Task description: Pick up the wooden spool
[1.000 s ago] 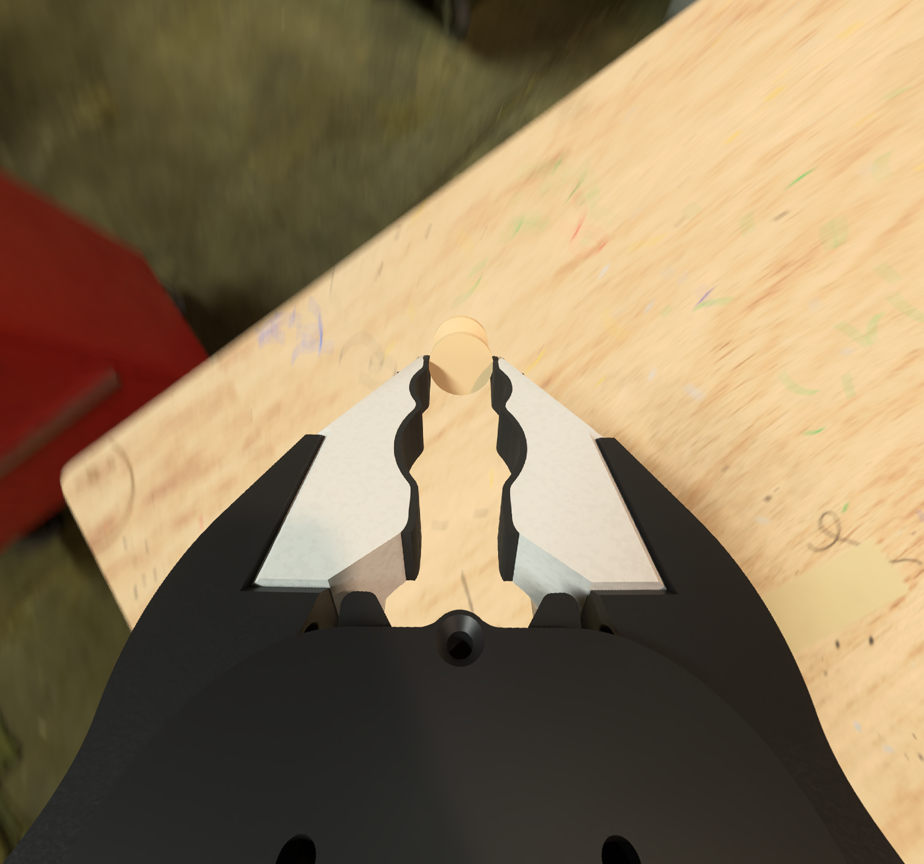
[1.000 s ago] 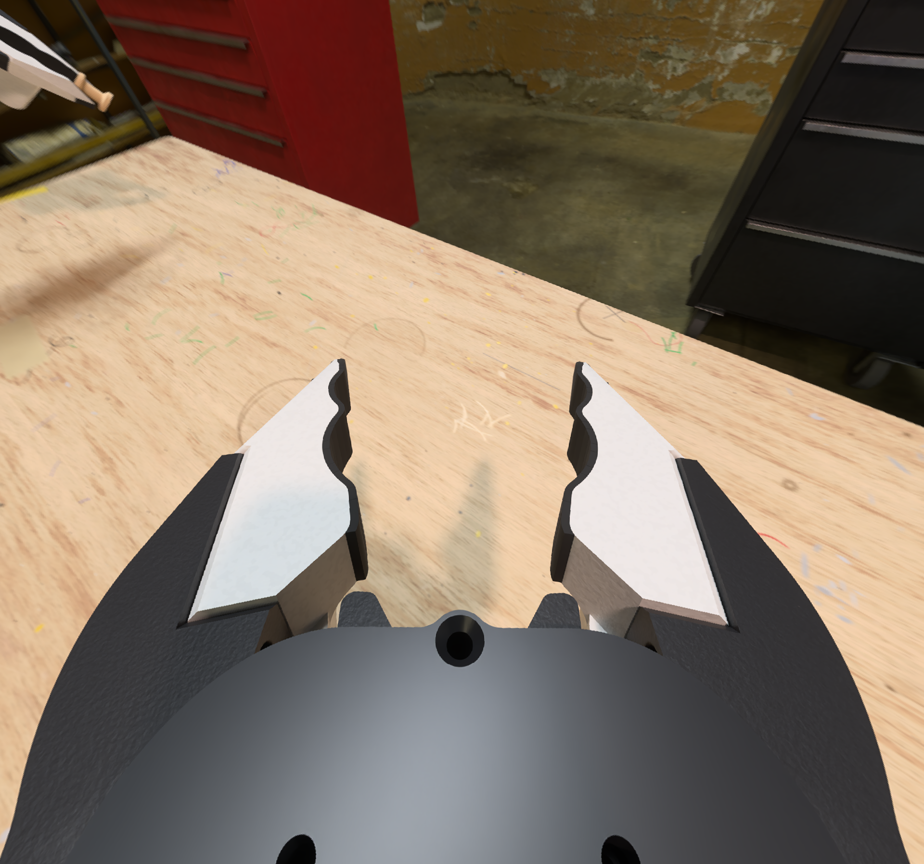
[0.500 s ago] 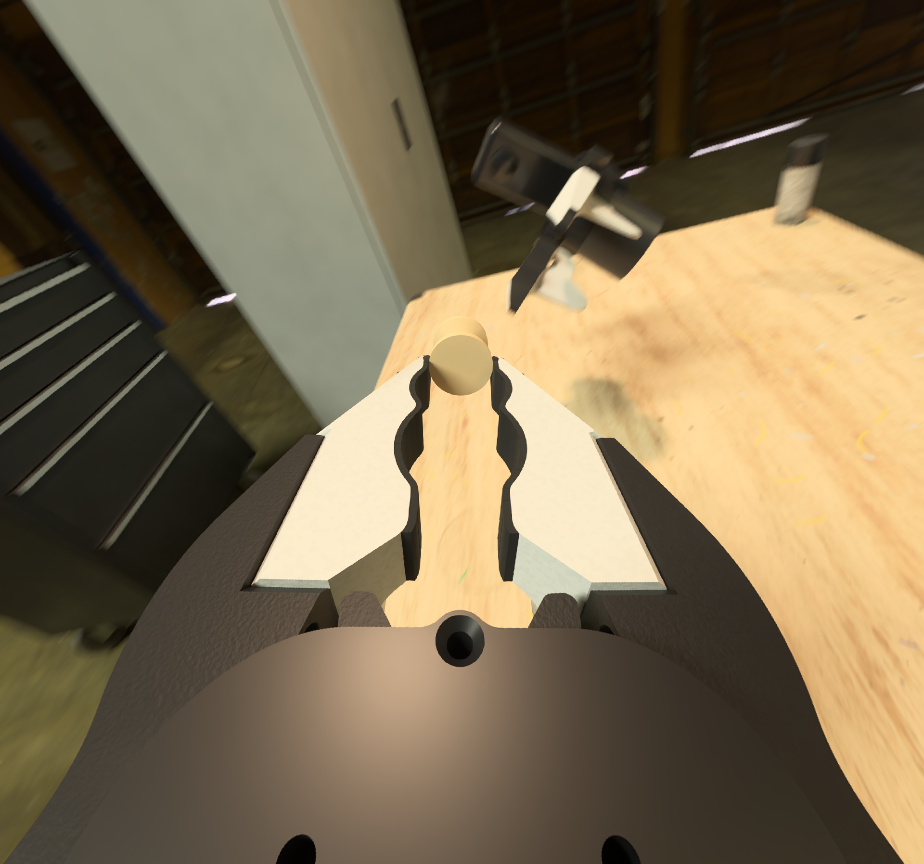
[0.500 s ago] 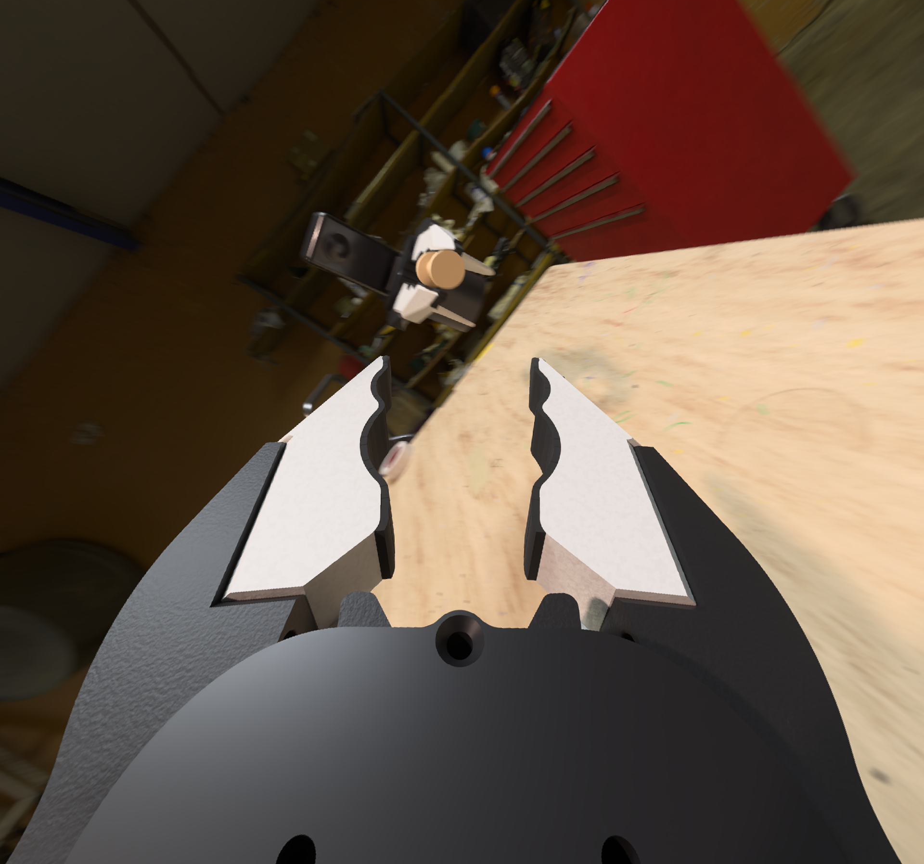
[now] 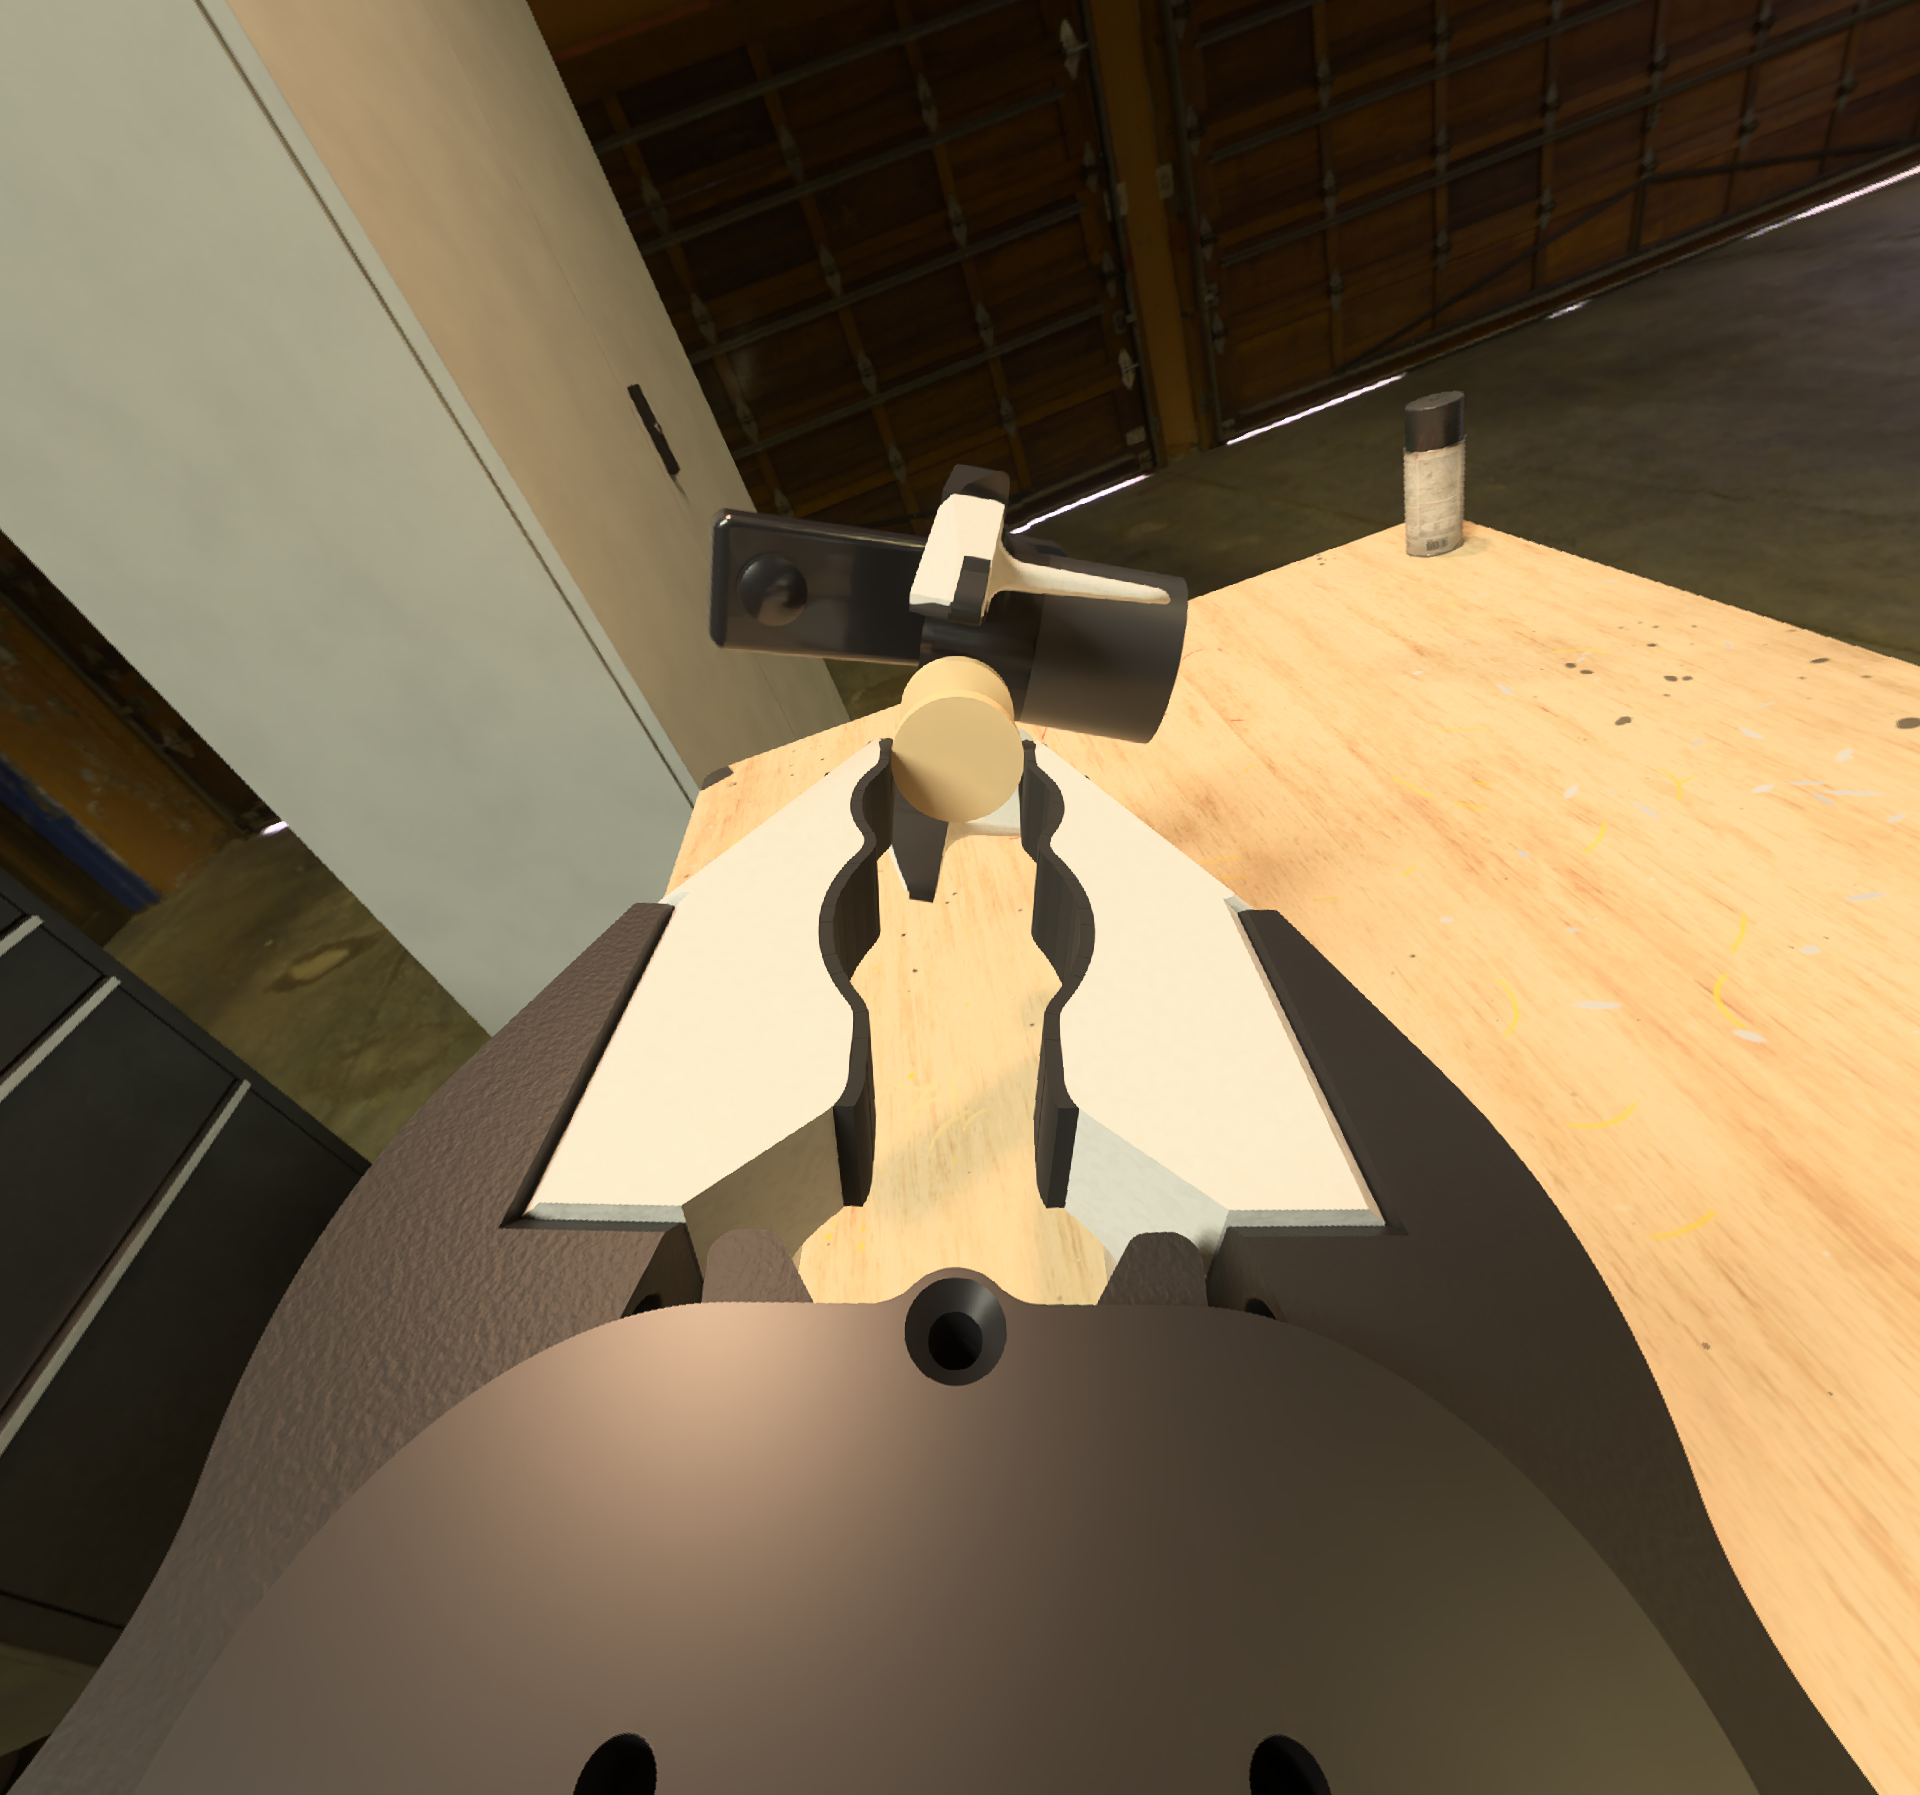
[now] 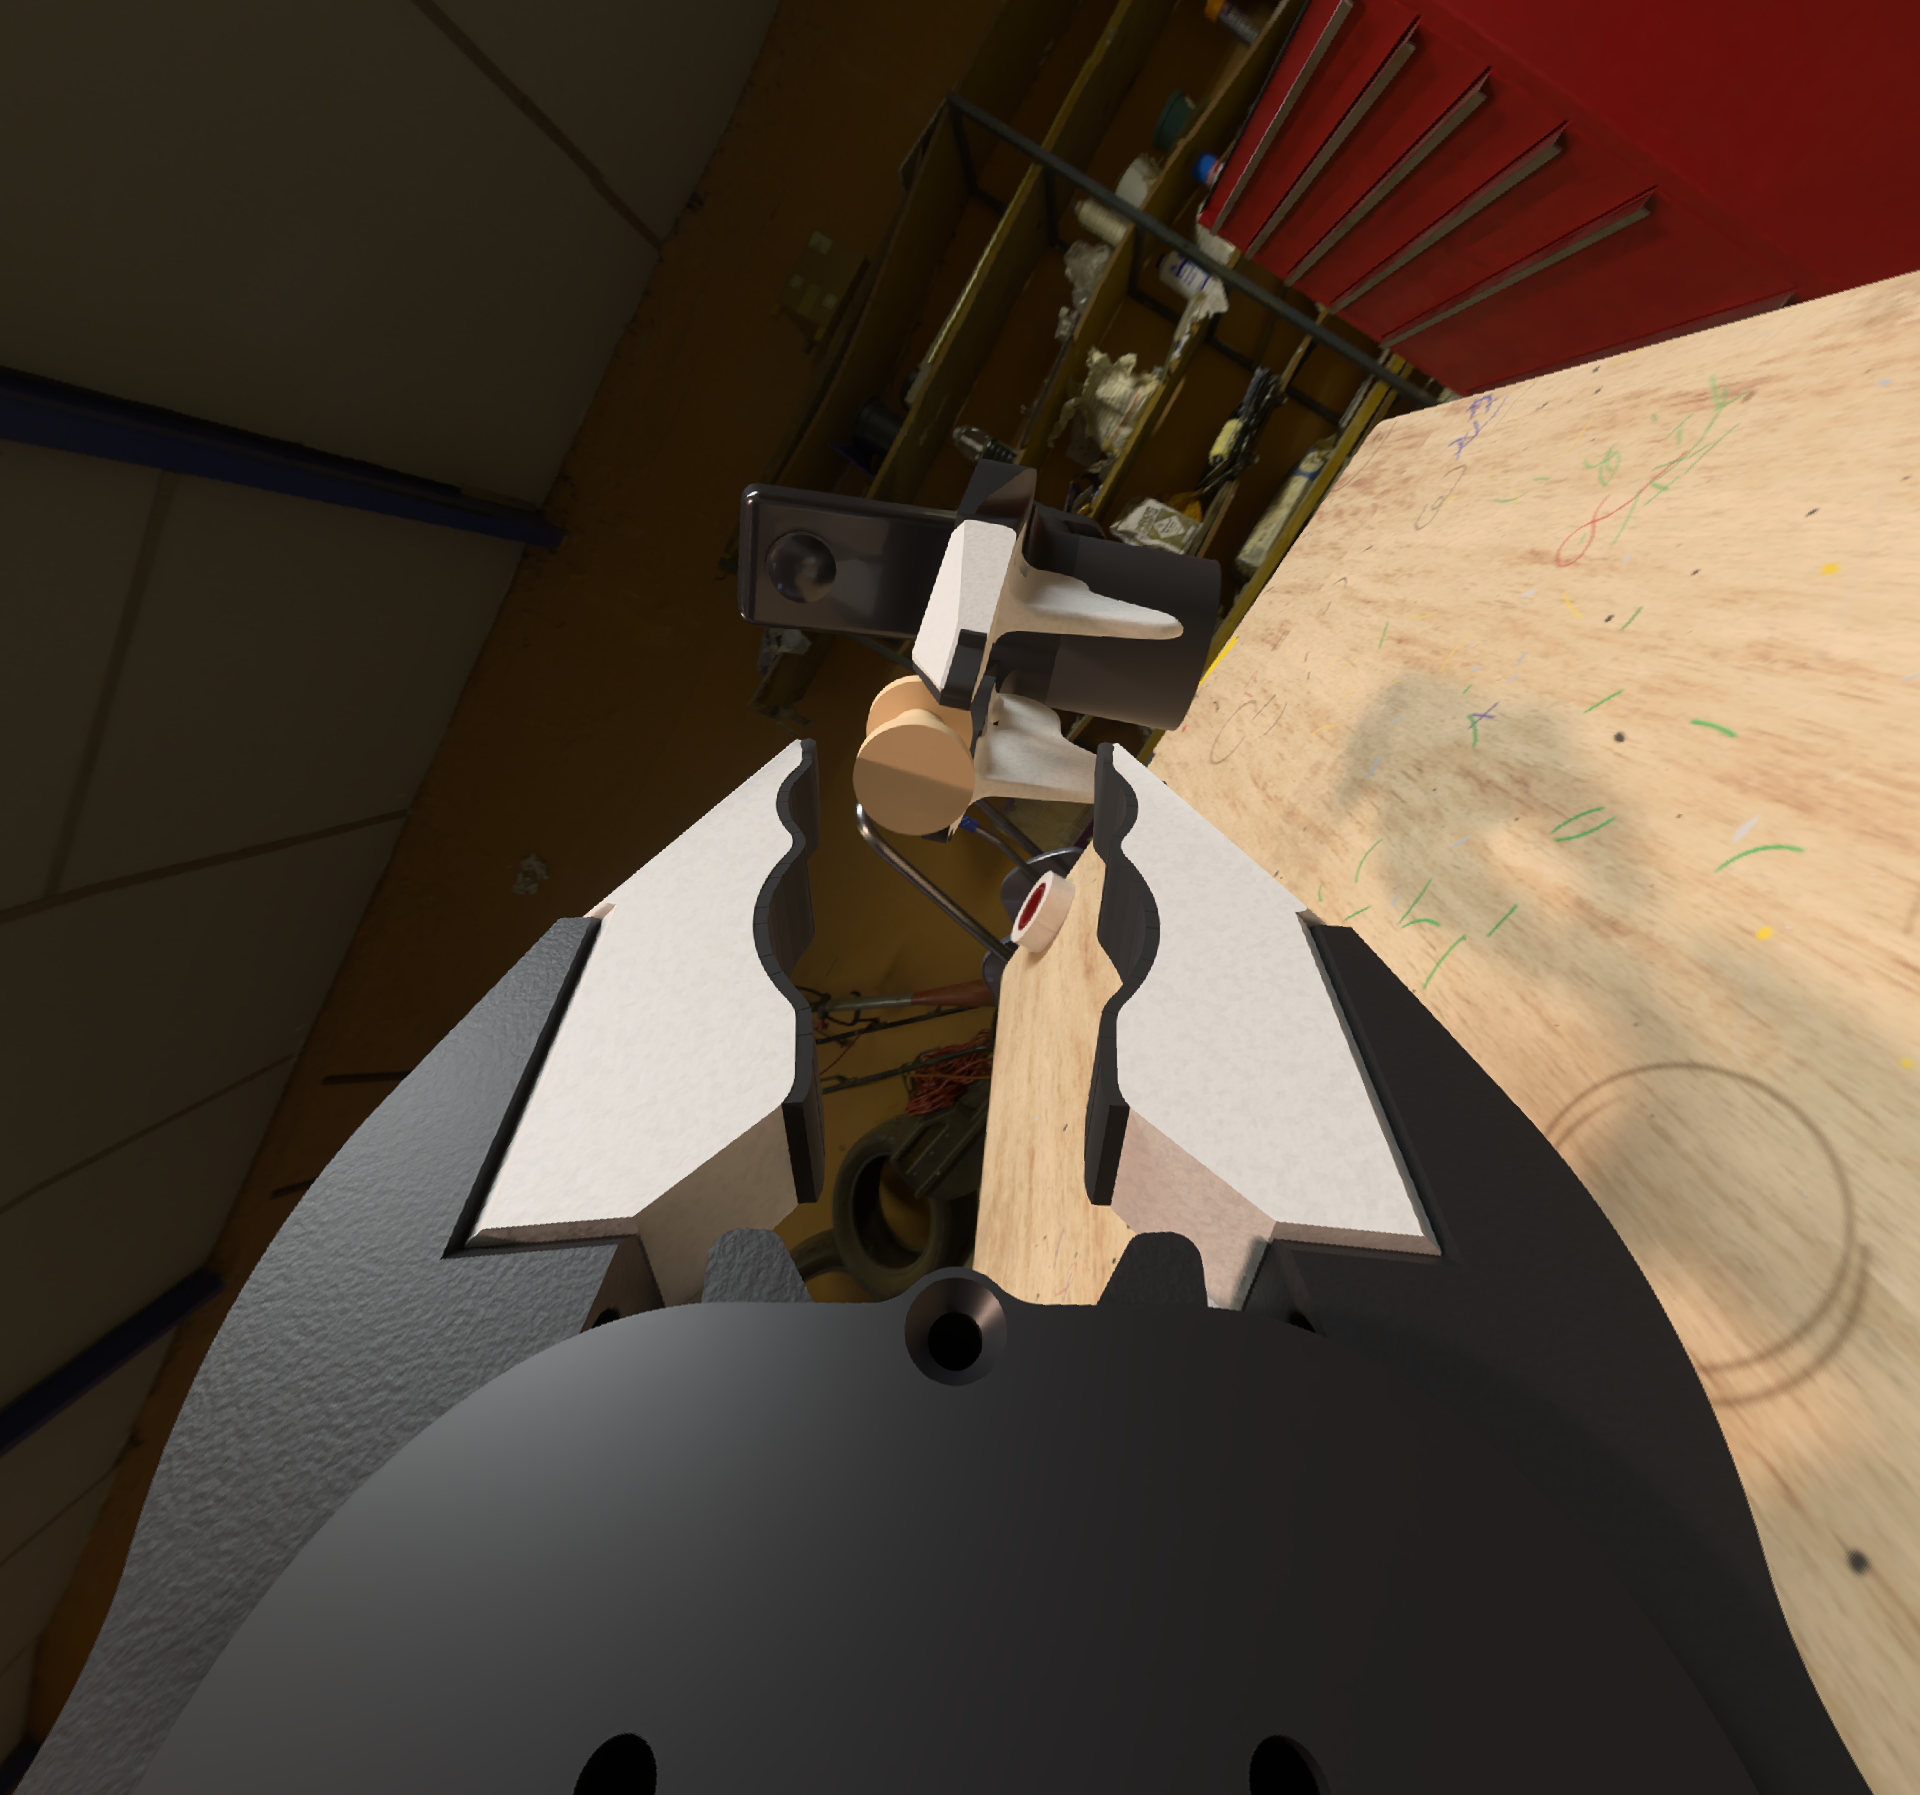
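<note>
The wooden spool [image 5: 956,758] is a pale, short cylinder held end-on between my left gripper's [image 5: 956,774] white fingertips, up off the wooden table [image 5: 1507,914]. The left gripper is shut on it. The right gripper's black body [image 5: 1091,665] faces me just behind the spool, one dark finger showing below it. In the right wrist view my right gripper [image 6: 956,763] is open and empty, with the spool [image 6: 914,774] just beyond its fingertips and the left gripper's body [image 6: 1101,623] behind it.
A grey spray can [image 5: 1434,478] stands at the table's far edge. A small tape roll with a red core [image 6: 1034,914] lies at the table's edge [image 6: 997,1070]. A red drawer cabinet [image 6: 1558,135], cluttered shelves [image 6: 1122,343] and a black drawer unit [image 5: 104,1174] stand around.
The left gripper has lifted the spool and swung round to face the right gripper. The right gripper has turned toward it, come close and narrowed its jaws somewhat.
</note>
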You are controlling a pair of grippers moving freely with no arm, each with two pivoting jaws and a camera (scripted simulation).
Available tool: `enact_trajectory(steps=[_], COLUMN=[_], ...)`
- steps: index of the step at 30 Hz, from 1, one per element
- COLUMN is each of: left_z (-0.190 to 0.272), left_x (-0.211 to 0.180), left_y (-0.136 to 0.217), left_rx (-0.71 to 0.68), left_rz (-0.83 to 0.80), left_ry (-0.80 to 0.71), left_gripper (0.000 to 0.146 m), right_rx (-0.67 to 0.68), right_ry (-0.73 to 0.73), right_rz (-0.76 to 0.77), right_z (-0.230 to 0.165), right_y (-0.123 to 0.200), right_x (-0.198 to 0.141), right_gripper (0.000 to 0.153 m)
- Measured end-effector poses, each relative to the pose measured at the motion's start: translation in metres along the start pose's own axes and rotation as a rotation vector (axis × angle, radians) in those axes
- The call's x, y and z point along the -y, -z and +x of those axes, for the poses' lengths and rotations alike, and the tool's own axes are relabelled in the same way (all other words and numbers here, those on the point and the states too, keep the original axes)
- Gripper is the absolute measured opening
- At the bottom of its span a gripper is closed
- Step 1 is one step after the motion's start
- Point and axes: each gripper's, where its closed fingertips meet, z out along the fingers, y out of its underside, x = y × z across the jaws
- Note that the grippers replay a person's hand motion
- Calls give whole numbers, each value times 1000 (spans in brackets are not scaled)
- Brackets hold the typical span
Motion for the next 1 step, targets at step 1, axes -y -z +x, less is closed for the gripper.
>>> enact_trajectory(steps=[1], left_z=[1], left_x=[0], left_y=[-1], left_rx=[-5], left_rz=[2], left_ry=[2], left_gripper=[23], right_rx=[10], right_ry=[-7], right_rz=[-5], right_z=[0], right_y=[-1], right_x=[-1], right_gripper=[53])
